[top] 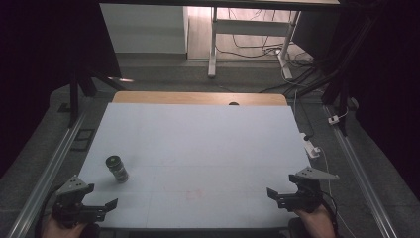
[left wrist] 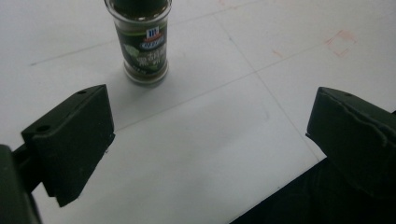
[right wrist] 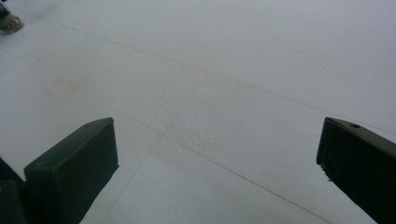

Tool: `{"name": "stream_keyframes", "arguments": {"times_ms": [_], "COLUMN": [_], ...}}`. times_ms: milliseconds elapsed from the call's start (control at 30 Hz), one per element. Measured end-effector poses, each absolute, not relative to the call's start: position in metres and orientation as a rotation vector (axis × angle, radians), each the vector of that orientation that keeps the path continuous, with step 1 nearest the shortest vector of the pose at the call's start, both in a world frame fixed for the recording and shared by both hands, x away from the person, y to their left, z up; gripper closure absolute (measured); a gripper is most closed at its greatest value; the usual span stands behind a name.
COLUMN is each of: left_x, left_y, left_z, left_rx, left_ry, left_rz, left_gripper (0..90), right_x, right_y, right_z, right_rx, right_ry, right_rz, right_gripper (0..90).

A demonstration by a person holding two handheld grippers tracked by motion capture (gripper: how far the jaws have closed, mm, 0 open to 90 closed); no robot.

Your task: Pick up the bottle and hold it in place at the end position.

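**Both hand-held grippers released at the near edge, spice jar standing apart**

The white tabletop [top: 198, 148] is seen spread wide, with a wooden strip along its far edge. At the near left corner the left hand-held gripper [top: 111, 204] is held low by a hand, its jaws spread wide and released, nothing between them. At the near right corner the right hand-held gripper [top: 271, 193] is held likewise, jaws fully apart and empty, pointed inward over the sheet. A small spice jar [top: 117, 168] is stood upright on the left part of the tabletop, just beyond the left hand-held gripper and apart from it; a dark cap, clear glass and a green label with a red-and-blue emblem are shown. Faint reddish marks [top: 194, 194] are seen near the middle of the near edge. The path between jaws and jar is unobstructed.
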State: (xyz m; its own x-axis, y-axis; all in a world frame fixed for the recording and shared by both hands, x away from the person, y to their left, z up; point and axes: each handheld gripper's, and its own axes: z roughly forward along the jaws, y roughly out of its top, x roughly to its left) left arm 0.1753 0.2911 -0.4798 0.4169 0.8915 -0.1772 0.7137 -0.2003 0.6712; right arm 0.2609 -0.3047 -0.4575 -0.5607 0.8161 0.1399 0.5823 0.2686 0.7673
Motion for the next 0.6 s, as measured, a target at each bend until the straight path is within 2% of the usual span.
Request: {"name": "stream_keyframes", "arguments": {"times_ms": [600], "left_x": [0.1763], "left_y": [0.2846], "left_z": [-0.4805], "left_rx": [2.036], "left_ry": [1.397], "left_rz": [0.372], "left_gripper": [0.0], "right_x": [0.2626], "right_y": [-0.3012], "right_z": [-0.4585], "right_rx": [1.265], "right_ry": [2.312], "right_rz": [1.149], "right_gripper": [0.0]}}
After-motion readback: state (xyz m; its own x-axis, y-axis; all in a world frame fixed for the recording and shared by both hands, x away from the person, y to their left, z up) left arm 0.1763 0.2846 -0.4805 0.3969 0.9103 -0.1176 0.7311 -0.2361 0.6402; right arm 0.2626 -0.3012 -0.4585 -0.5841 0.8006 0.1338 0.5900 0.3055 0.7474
